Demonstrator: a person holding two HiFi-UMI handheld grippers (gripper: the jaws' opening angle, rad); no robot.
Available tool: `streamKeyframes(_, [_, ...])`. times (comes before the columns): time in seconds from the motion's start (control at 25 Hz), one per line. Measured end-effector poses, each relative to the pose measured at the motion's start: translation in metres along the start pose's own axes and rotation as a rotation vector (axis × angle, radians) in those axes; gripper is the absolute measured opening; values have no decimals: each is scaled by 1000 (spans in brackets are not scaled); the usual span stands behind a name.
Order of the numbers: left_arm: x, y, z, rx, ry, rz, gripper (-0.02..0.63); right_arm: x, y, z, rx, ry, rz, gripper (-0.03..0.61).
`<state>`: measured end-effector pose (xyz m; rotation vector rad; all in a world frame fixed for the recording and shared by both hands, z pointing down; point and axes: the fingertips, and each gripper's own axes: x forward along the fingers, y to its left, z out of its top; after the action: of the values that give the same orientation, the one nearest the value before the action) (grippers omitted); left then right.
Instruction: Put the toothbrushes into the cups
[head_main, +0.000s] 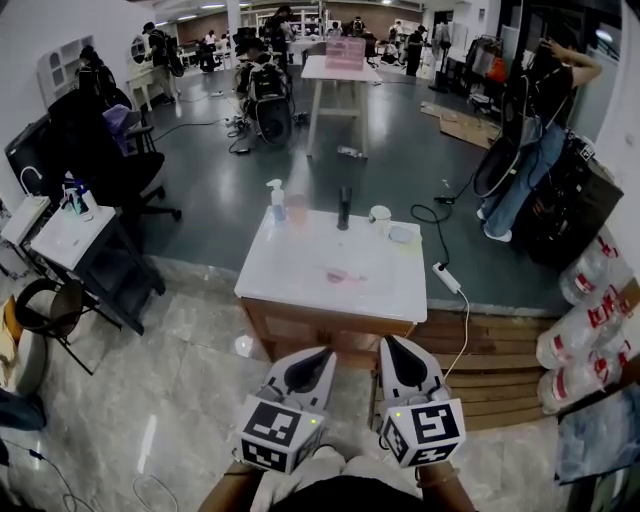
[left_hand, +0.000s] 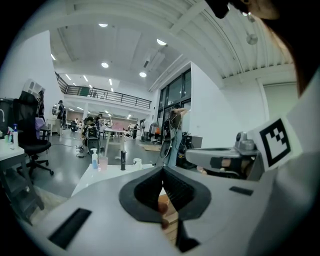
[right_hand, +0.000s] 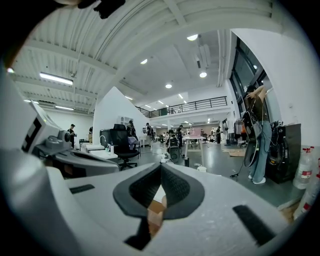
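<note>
A white table (head_main: 300, 285) stands ahead of me. Along its far edge stand a pink cup (head_main: 297, 211), a tall black cup (head_main: 344, 208) and a white cup (head_main: 380, 215). A small pinkish thing (head_main: 338, 274), perhaps a toothbrush, lies mid-table; it is too small to tell. My left gripper (head_main: 322, 352) and right gripper (head_main: 388, 342) hang side by side short of the table's near edge, both shut and holding nothing. The left gripper view shows its shut gripper (left_hand: 163, 169) with the cups (left_hand: 123, 160) far beyond it. In the right gripper view the gripper (right_hand: 161, 166) is likewise shut.
A pump bottle (head_main: 275, 200) stands left of the pink cup, and a pale flat object (head_main: 402, 236) lies at the back right. A power strip (head_main: 446, 277) and cable trail right of the table. A side table (head_main: 75, 240) and chairs stand left; a person (head_main: 535, 150) stands at the back right.
</note>
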<state>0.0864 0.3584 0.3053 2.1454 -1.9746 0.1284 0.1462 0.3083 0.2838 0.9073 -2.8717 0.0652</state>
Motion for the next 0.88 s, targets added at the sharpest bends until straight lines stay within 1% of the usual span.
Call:
streamKeyframes(0.44, [25,28,2,-8,-9,-11,5,38,-1,-3,-16,4,1,0])
streamKeyframes(0.88, [59,44,2,-11,-10,1,5,73,-19,-7,-28,-1,15,0])
